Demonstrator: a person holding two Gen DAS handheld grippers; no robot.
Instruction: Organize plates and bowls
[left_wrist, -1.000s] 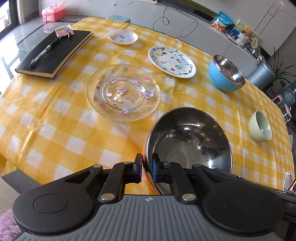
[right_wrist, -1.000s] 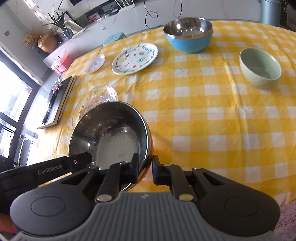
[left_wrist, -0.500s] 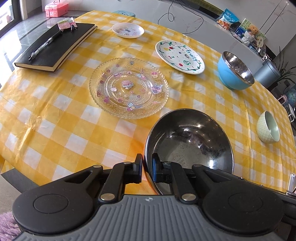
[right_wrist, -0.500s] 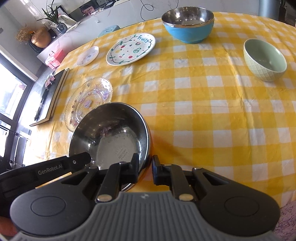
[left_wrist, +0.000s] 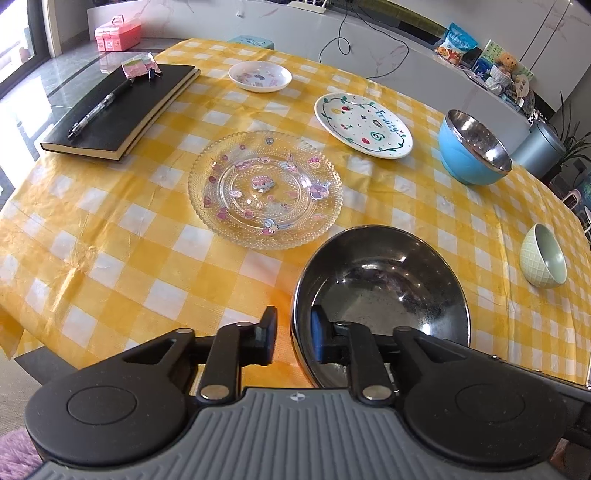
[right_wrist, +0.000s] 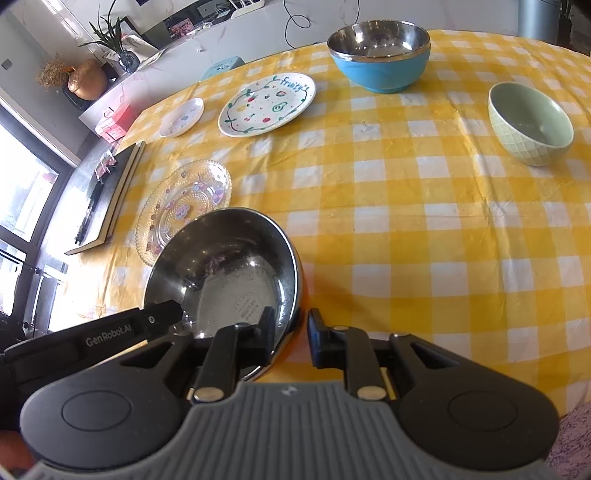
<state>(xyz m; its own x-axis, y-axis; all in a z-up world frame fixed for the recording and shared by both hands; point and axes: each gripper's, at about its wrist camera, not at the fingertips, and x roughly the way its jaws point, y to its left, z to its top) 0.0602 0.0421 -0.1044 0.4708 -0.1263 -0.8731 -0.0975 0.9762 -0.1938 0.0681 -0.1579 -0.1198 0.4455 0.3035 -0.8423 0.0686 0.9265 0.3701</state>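
- Where the yellow-and-white checked tablecloth (left_wrist: 110, 229) covers the one table, it fills most of both views, and six dishes sit on it: three bowls and three plates.
- One black notebook (left_wrist: 118, 110) lies at the upper left of the left wrist view, with one pen (left_wrist: 99, 109) resting on its cover.
- The steel bowl (left_wrist: 380, 291), largest of the three bowls, sits low in the frame right of centre, its rim between the fingers of both tools.
- The left gripper (left_wrist: 293, 332) straddles that rim with its jaws parted, a gap showing on the outer side, so it is not clamping.
- The right gripper (right_wrist: 291, 334) straddles the same rim at bottom centre of its own view, jaws likewise apart, one finger inside the bowl and one outside.
- The clear glass plate (left_wrist: 264, 190), patterned with small stickers, lies mid-frame, just beyond the steel bowl.
- The blue bowl (left_wrist: 474, 149) with a steel lining stands at the upper right.
- The white fruit-painted plate (left_wrist: 364, 125) lies just left of the blue bowl.
- The small white saucer (left_wrist: 260, 75) sits at top centre.
- The pale green bowl (left_wrist: 543, 256) stands alone at the right edge.
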